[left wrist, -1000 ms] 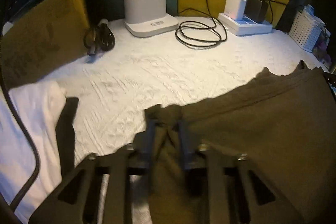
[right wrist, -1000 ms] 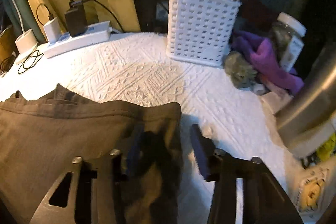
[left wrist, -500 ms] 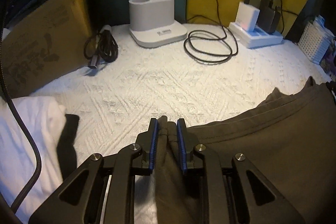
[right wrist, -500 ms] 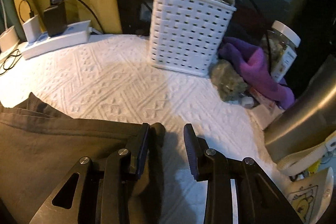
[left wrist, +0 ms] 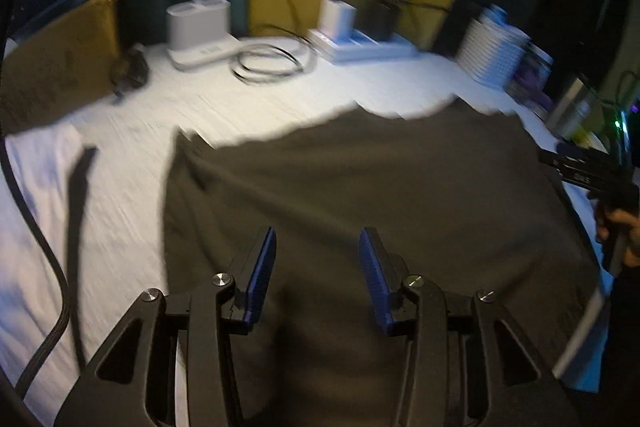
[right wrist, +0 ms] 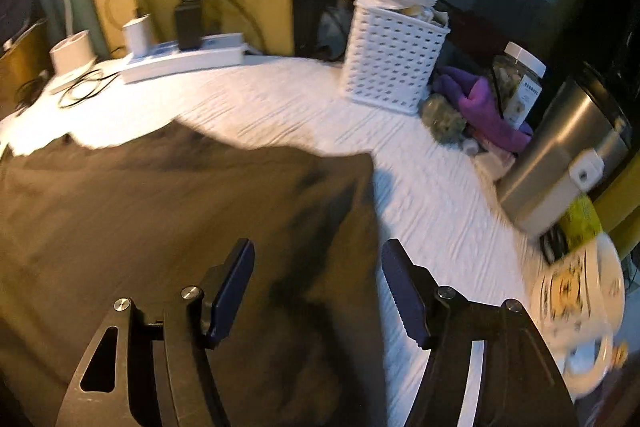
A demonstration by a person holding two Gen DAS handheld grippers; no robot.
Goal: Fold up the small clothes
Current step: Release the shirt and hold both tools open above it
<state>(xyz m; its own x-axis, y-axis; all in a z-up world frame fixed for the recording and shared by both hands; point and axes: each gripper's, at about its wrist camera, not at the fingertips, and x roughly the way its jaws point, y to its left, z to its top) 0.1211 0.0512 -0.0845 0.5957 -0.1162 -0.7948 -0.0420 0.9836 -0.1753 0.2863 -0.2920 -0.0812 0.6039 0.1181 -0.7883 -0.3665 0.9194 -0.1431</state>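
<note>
A dark brown garment [left wrist: 360,187] lies spread flat on the white textured cover [left wrist: 132,187]. My left gripper [left wrist: 319,239] hovers over its near left part. Its jaws are opening, and nothing is pinched between the blue pads [left wrist: 262,263]. In the right wrist view the same garment [right wrist: 160,207] fills the left half. My right gripper [right wrist: 318,251] hangs over its right edge with jaws opening, and the cloth below is not pressed by either pad. A person's hand [left wrist: 618,223] on the other gripper shows at the right edge of the left wrist view.
At the back are a lamp base [left wrist: 200,27], a coiled cable [left wrist: 268,63] and a power strip [right wrist: 188,57]. A white basket [right wrist: 394,63], a jar [right wrist: 520,83], purple cloth [right wrist: 488,107], a steel tumbler [right wrist: 560,163] and a mug [right wrist: 580,287] crowd the right. White cloth [left wrist: 32,207] lies left.
Both grippers let go of the garment's far corners, opened wide and pulled back and up toward the near side. The garment now lies spread out flat.
</note>
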